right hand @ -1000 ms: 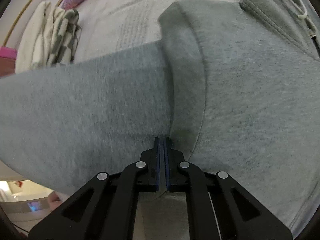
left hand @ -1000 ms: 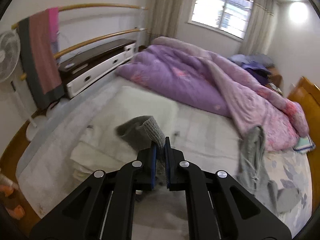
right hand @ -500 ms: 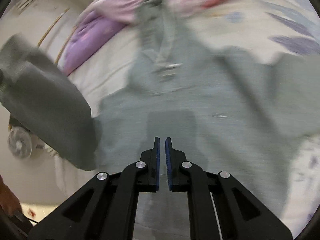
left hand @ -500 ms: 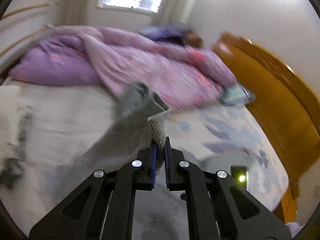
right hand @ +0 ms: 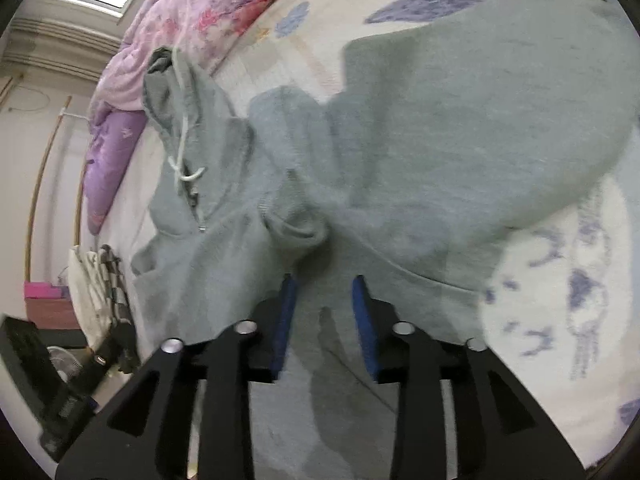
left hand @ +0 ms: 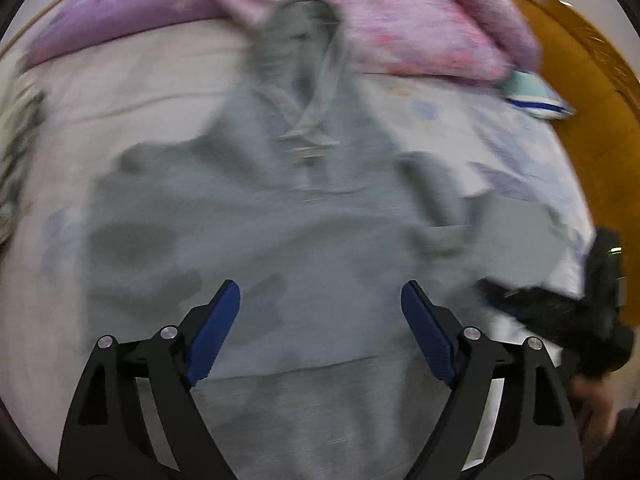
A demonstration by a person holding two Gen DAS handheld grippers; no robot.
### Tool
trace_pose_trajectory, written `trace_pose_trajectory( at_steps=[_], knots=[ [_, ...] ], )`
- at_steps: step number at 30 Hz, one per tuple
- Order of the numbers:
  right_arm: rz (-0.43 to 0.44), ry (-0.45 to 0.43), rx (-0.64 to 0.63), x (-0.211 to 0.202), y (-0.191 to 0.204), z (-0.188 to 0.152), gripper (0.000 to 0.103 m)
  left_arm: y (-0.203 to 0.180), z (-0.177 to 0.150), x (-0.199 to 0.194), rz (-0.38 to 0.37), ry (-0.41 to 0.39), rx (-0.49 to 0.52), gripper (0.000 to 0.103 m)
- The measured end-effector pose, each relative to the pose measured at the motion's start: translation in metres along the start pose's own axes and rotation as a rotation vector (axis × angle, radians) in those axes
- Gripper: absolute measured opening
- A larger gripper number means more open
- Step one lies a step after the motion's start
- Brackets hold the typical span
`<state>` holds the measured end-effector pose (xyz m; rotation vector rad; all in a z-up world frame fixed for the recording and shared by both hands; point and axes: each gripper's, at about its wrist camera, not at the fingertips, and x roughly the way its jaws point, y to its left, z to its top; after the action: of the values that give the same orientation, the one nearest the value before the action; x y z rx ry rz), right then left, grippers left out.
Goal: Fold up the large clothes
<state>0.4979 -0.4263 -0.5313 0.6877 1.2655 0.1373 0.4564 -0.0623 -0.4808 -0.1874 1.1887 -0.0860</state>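
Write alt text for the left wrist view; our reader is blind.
A grey hoodie lies spread front-up on a bed, hood toward a pink quilt. The open left tool hovers above its lower body, holding nothing. The image is motion-blurred.

The left tool (left hand: pixel 320 308) has its two blue-padded fingers (left hand: pixel 212 332) spread wide apart, with nothing between them, and points forward and down. The right tool (right hand: pixel 325 304) is parted too, though by a narrower gap, its blue pads (right hand: pixel 286 316) gripping nothing. At the lower right edge of the left view, part of a bare hand (left hand: pixel 592 404) shows, blurred.
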Motion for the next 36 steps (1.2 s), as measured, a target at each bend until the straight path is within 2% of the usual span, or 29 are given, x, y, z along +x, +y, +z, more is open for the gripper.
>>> trace_pose_trajectory(
  at_steps=[1, 2, 4, 6, 7, 8, 9, 11, 13, 14, 16, 18, 19, 20, 21, 23, 24, 25, 26, 27, 28, 29, 31, 33, 36],
  knots=[
    [-0.002, 0.0, -0.008, 0.004, 0.003, 0.0, 0.059, 0.017, -0.001, 0.001, 0.037, 0.008, -0.023, 0.084],
    [0.0, 0.006, -0.01, 0.011, 0.007, 0.002, 0.063, 0.032, -0.002, 0.0, 0.071, 0.018, -0.05, 0.084],
    [0.011, 0.027, 0.016, 0.021, 0.009, 0.007, 0.063, 0.065, 0.0, 0.007, 0.165, 0.05, -0.111, 0.084],
    [-0.081, 0.056, 0.031, 0.037, 0.012, 0.011, 0.061, 0.084, -0.002, 0.009, 0.204, 0.062, -0.15, 0.084],
    [-0.092, 0.084, 0.033, 0.046, 0.011, 0.012, 0.05, 0.091, -0.003, 0.01, 0.216, 0.066, -0.158, 0.084],
    [-0.095, 0.104, 0.031, 0.051, 0.011, 0.012, 0.018, 0.096, -0.003, 0.01, 0.225, 0.071, -0.163, 0.084],
    [-0.081, 0.106, 0.013, 0.051, 0.015, 0.013, 0.009, 0.099, -0.002, 0.012, 0.232, 0.082, -0.166, 0.084],
    [-0.037, 0.056, -0.096, 0.034, 0.035, 0.016, 0.009, 0.101, -0.004, 0.008, 0.219, 0.079, -0.166, 0.084],
    [0.054, -0.035, -0.195, 0.004, 0.055, 0.018, 0.009, 0.095, -0.004, 0.004, 0.208, 0.056, -0.153, 0.084],
    [0.059, -0.081, -0.249, -0.011, 0.061, 0.018, 0.009, 0.091, -0.004, 0.003, 0.2, 0.049, -0.145, 0.084],
    [0.025, -0.117, -0.293, -0.021, 0.058, 0.018, 0.009, 0.079, -0.007, 0.008, 0.193, 0.061, -0.128, 0.084],
    [-0.008, -0.096, -0.248, -0.015, 0.035, 0.026, 0.009, 0.068, -0.01, 0.018, 0.189, 0.072, -0.122, 0.084],
    [-0.027, -0.026, -0.201, 0.001, 0.019, 0.032, 0.013, 0.064, -0.01, 0.022, 0.19, 0.083, -0.117, 0.084],
    [-0.083, 0.056, -0.15, 0.022, 0.0, 0.034, 0.013, 0.061, -0.011, 0.026, 0.192, 0.092, -0.112, 0.084],
    [-0.121, 0.092, -0.131, 0.031, -0.009, 0.033, 0.013, 0.056, -0.012, 0.031, 0.194, 0.104, -0.103, 0.084],
    [-0.087, 0.093, -0.097, 0.032, -0.02, 0.033, 0.013, 0.047, -0.013, 0.041, 0.196, 0.134, -0.092, 0.084],
    [-0.064, 0.071, -0.078, 0.024, -0.02, 0.034, 0.014, 0.041, -0.013, 0.044, 0.191, 0.149, -0.085, 0.084],
    [-0.046, 0.04, -0.076, 0.014, -0.019, 0.035, 0.021, 0.037, -0.013, 0.045, 0.181, 0.148, -0.081, 0.084],
    [-0.027, -0.008, -0.076, -0.002, -0.018, 0.036, 0.033, 0.031, -0.012, 0.045, 0.173, 0.144, -0.075, 0.084],
    [-0.022, -0.039, -0.077, -0.012, -0.017, 0.037, 0.039, 0.024, -0.012, 0.046, 0.17, 0.144, -0.063, 0.084],
    [-0.028, -0.088, -0.079, -0.028, -0.021, 0.041, 0.056, 0.017, -0.011, 0.047, 0.159, 0.146, -0.054, 0.084],
    [-0.039, -0.114, -0.079, -0.037, -0.023, 0.045, 0.059, 0.011, -0.011, 0.049, 0.143, 0.148, -0.048, 0.084],
    [-0.09, -0.189, -0.052, -0.064, -0.045, 0.059, 0.059, -0.006, -0.009, 0.052, 0.118, 0.157, -0.024, 0.084],
    [-0.171, -0.266, 0.031, -0.09, -0.083, 0.073, 0.059, -0.026, -0.006, 0.056, 0.09, 0.162, 0.003, 0.084],
    [-0.251, -0.386, 0.272, -0.126, -0.156, 0.087, 0.059, -0.052, 0.0, 0.058, 0.048, 0.156, 0.043, 0.084]
  ],
)
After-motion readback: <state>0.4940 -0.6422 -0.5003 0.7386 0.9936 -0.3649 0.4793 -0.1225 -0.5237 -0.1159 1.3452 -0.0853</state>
